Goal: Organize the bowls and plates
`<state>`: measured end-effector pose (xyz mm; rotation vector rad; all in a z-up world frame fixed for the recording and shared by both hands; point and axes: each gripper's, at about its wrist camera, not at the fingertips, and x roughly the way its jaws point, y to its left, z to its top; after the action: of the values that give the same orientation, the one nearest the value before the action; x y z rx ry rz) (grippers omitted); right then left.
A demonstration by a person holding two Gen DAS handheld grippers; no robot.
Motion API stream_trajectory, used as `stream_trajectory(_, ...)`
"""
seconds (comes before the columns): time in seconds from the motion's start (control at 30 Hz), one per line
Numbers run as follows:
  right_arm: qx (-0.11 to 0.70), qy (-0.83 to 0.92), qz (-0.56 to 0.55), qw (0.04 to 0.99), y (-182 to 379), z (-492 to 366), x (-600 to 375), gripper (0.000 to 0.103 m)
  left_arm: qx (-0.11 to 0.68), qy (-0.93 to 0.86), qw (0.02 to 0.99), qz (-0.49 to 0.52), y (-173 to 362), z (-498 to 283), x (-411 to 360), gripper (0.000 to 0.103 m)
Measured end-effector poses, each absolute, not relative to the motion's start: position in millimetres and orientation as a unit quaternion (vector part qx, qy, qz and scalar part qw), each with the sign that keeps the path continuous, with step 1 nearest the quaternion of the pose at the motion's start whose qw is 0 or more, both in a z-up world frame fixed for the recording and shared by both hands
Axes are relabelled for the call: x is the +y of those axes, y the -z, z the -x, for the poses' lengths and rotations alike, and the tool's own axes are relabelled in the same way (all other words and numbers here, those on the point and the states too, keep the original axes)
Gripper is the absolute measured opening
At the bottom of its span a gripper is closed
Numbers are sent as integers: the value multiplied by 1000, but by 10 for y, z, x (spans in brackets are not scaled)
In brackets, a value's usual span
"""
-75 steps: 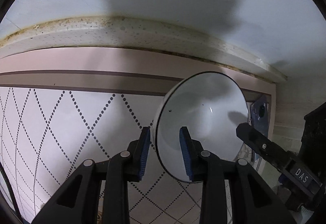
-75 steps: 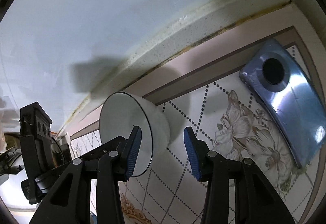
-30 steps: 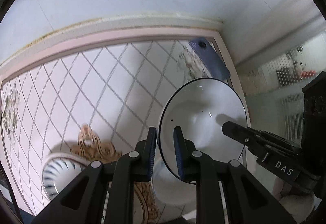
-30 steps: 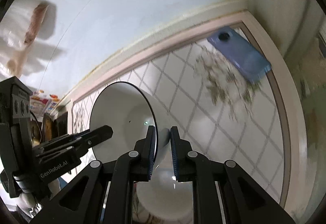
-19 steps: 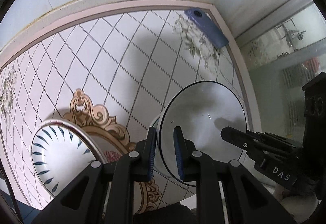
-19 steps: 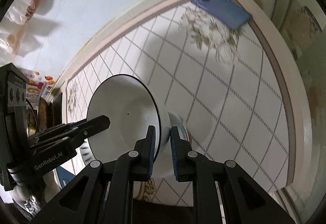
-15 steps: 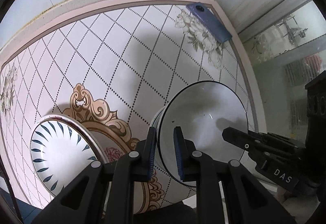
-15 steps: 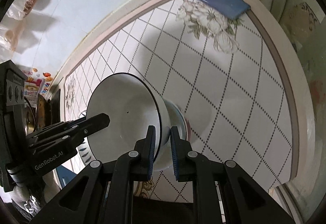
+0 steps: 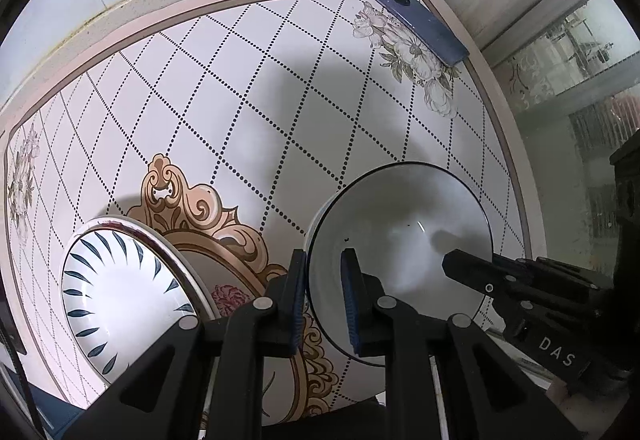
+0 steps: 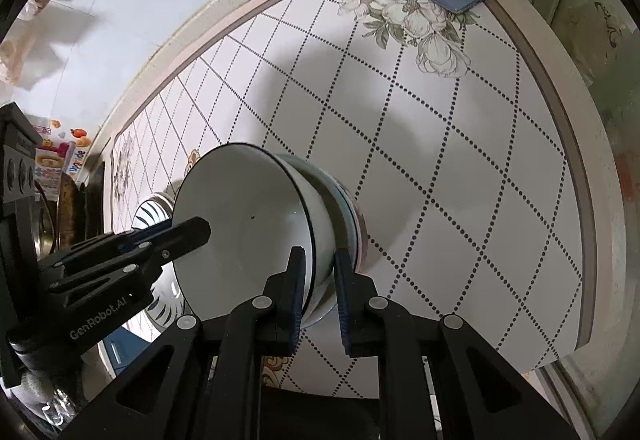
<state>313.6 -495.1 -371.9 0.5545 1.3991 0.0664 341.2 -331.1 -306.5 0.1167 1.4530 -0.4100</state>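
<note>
The white bowl (image 9: 400, 240) looks like glazed ceramic, smooth and glossy, with a thin dark rim line. Left of it, the striped plate (image 9: 120, 292) has the same shiny glaze. The bench (image 9: 248, 111) has a smooth printed finish with a soft sheen. Beyond the bowl, the phone (image 9: 420, 25) looks glossy blue.
</note>
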Motion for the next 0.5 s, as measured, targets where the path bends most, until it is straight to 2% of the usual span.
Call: stream_trajectory(0.5,632,-16,-253,733,3631,-3126,-4959,21,658,184,728,-51,2989,-3354,-3270,15)
